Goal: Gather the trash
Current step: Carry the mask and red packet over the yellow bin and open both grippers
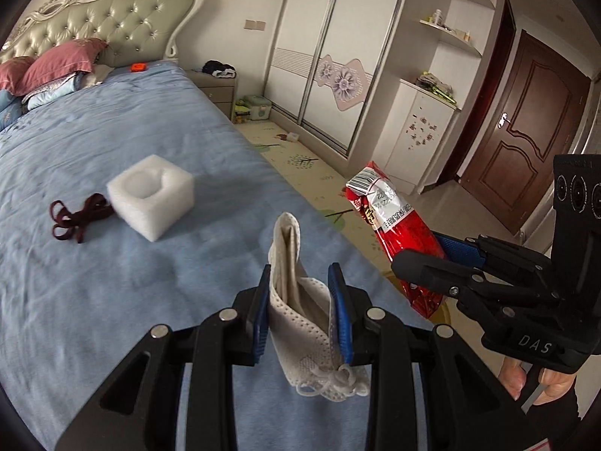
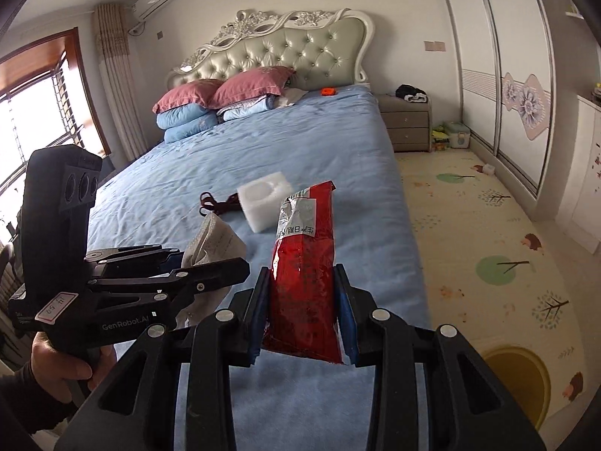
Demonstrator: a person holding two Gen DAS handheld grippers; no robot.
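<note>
Both wrist views look down along their tongs, sharing the blue bed (image 1: pixel 112 143) and headboard (image 2: pixel 285 52).

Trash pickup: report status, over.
Left tongs clamp the face mask; right tongs clamp the red wrapper. Foam block and dark cord remain on bed. Nothing obstructing.

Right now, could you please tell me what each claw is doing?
Left claw: shut on the white face mask.
Right claw: shut on the red snack packet.
</note>
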